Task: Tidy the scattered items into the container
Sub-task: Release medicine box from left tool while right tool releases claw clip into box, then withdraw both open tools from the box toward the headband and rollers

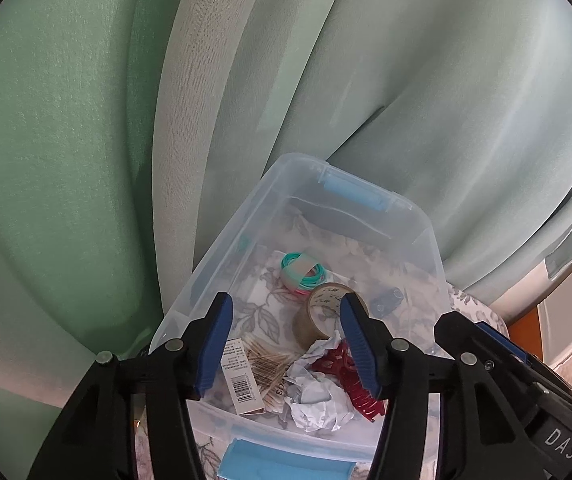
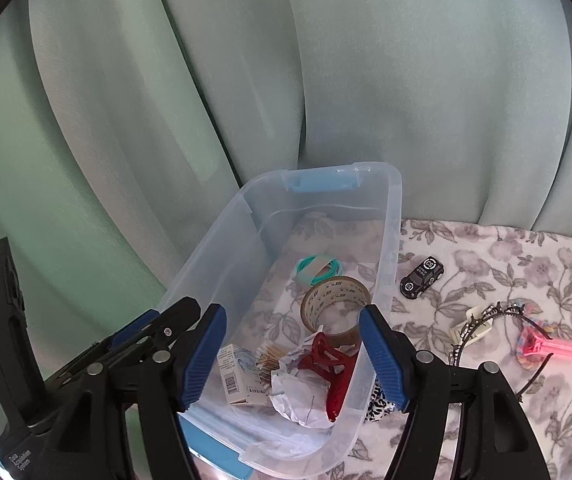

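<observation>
A clear plastic container (image 1: 221,240) with blue latches stands on a floral cloth (image 2: 486,248). Inside lie teal rubber bands (image 1: 302,272), a tape roll (image 1: 318,320), a cotton swab box (image 1: 241,380), crumpled paper (image 1: 314,396) and a red hair claw (image 1: 338,364). My left gripper (image 1: 288,304) hangs open over the container's near end, with nothing between its pads. My right gripper (image 2: 292,314) is also open and empty, just above the near rim (image 2: 286,452). Outside on the cloth lie a black toy car (image 2: 422,278), a headband (image 2: 486,332) and a pink clip (image 2: 554,347).
Green curtains (image 2: 245,80) hang close behind the container. A white clip (image 2: 470,326) and a colourful hair tie (image 2: 526,360) lie by the headband. A black-and-white patterned item (image 2: 378,398) sits against the container's right wall. The two grippers are side by side.
</observation>
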`<control>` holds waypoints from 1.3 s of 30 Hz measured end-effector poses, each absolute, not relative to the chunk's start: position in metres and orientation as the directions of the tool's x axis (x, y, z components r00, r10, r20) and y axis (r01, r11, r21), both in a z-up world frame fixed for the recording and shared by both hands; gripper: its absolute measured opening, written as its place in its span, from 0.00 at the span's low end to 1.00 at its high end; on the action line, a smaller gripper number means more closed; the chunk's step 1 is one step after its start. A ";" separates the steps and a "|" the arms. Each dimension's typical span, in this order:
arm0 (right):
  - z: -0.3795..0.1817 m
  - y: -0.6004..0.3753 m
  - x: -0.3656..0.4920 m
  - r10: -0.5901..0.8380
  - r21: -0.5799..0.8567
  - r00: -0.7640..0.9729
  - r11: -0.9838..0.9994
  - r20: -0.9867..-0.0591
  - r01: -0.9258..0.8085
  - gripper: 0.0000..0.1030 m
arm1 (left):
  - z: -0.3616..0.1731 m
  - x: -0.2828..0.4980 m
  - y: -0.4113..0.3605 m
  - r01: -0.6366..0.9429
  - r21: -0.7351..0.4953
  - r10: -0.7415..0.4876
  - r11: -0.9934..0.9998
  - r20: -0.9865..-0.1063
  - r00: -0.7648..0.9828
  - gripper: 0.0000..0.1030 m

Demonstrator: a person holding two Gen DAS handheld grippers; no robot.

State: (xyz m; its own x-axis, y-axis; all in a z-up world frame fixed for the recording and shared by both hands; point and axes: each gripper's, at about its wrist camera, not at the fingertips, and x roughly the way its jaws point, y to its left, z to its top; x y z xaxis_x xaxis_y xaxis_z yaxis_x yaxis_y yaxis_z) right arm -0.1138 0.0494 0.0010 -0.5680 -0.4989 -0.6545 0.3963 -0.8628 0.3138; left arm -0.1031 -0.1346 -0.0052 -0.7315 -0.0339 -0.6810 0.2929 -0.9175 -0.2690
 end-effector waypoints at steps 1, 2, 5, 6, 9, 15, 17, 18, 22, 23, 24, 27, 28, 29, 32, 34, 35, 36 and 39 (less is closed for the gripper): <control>0.002 0.050 -0.113 -0.498 0.313 -0.571 -0.864 -0.653 0.395 0.71 | -0.004 -0.102 -0.134 0.293 -0.269 -0.034 -0.917 -0.680 -0.733 0.57; 0.003 0.051 -0.112 -0.494 0.311 -0.575 -0.866 -0.652 0.392 0.74 | -0.003 -0.101 -0.134 0.295 -0.270 -0.036 -0.917 -0.678 -0.734 0.58; 0.006 0.056 -0.110 -0.486 0.314 -0.587 -0.872 -0.648 0.375 0.89 | 0.000 -0.099 -0.134 0.298 -0.275 -0.038 -0.914 -0.674 -0.738 0.63; 0.008 0.058 -0.109 -0.487 0.320 -0.588 -0.872 -0.646 0.371 0.91 | 0.001 -0.098 -0.134 0.296 -0.275 -0.038 -0.915 -0.671 -0.740 0.64; 0.011 0.062 -0.104 -0.486 0.324 -0.593 -0.873 -0.642 0.365 0.93 | 0.007 -0.094 -0.132 0.291 -0.271 -0.039 -0.918 -0.666 -0.745 0.64; 0.019 0.071 -0.092 -0.475 0.318 -0.616 -0.880 -0.628 0.354 1.00 | 0.018 -0.084 -0.125 0.275 -0.265 -0.037 -0.924 -0.656 -0.754 0.67; 0.022 0.075 -0.087 -0.472 0.318 -0.621 -0.881 -0.626 0.349 1.00 | 0.023 -0.081 -0.121 0.272 -0.257 -0.041 -0.927 -0.652 -0.757 0.67; 0.024 0.077 -0.085 -0.471 0.319 -0.623 -0.882 -0.624 0.347 1.00 | 0.025 -0.079 -0.119 0.272 -0.254 -0.044 -0.928 -0.651 -0.758 0.67; 0.029 0.087 -0.074 -0.467 0.319 -0.633 -0.884 -0.617 0.342 1.00 | 0.032 -0.072 -0.110 0.272 -0.235 -0.059 -0.933 -0.646 -0.761 0.73; 0.030 0.089 -0.072 -0.466 0.319 -0.637 -0.885 -0.614 0.340 1.00 | 0.033 -0.071 -0.108 0.274 -0.228 -0.066 -0.934 -0.645 -0.761 0.78; 0.031 0.092 -0.069 -0.465 0.320 -0.640 -0.885 -0.612 0.337 1.00 | 0.035 -0.069 -0.106 0.273 -0.221 -0.071 -0.936 -0.643 -0.763 0.80; 0.034 0.101 -0.062 -0.455 0.317 -0.650 -0.891 -0.609 0.326 1.00 | 0.041 -0.063 -0.097 0.263 -0.199 -0.080 -0.944 -0.635 -0.768 0.81; 0.035 0.104 -0.060 -0.454 0.319 -0.653 -0.891 -0.607 0.323 1.00 | 0.043 -0.062 -0.093 0.258 -0.193 -0.081 -0.947 -0.633 -0.770 0.82; 0.036 0.107 -0.057 -0.452 0.319 -0.658 -0.892 -0.603 0.320 1.00 | 0.044 -0.061 -0.091 0.255 -0.187 -0.083 -0.949 -0.631 -0.772 0.85; 0.041 0.118 -0.050 -0.441 0.313 -0.675 -0.897 -0.591 0.311 1.00 | 0.050 -0.056 -0.082 0.247 -0.172 -0.091 -0.954 -0.619 -0.780 0.89; 0.044 0.125 -0.045 -0.435 0.312 -0.685 -0.900 -0.584 0.306 1.00 | 0.053 -0.053 -0.075 0.237 -0.167 -0.088 -0.957 -0.610 -0.787 0.90; 0.045 0.129 -0.043 -0.433 0.312 -0.690 -0.900 -0.580 0.303 1.00 | 0.055 -0.051 -0.072 0.232 -0.164 -0.087 -0.959 -0.607 -0.790 0.91; 0.046 0.134 -0.041 -0.430 0.312 -0.696 -0.902 -0.576 0.299 1.00 | 0.057 -0.050 -0.068 0.228 -0.159 -0.088 -0.961 -0.604 -0.792 0.93; 0.050 0.148 -0.033 -0.415 0.306 -0.715 -0.908 -0.563 0.286 1.00 | 0.061 -0.045 -0.057 0.218 -0.145 -0.091 -0.965 -0.594 -0.799 0.98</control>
State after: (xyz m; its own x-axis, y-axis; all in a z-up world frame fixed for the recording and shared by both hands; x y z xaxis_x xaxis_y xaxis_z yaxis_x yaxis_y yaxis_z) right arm -0.0330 0.1476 0.0499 -0.7149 -0.4147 -0.5630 0.2857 -0.9081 0.3061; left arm -0.0452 -0.0572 0.0609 -0.7994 -0.0914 -0.5939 0.2179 -0.9652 -0.1447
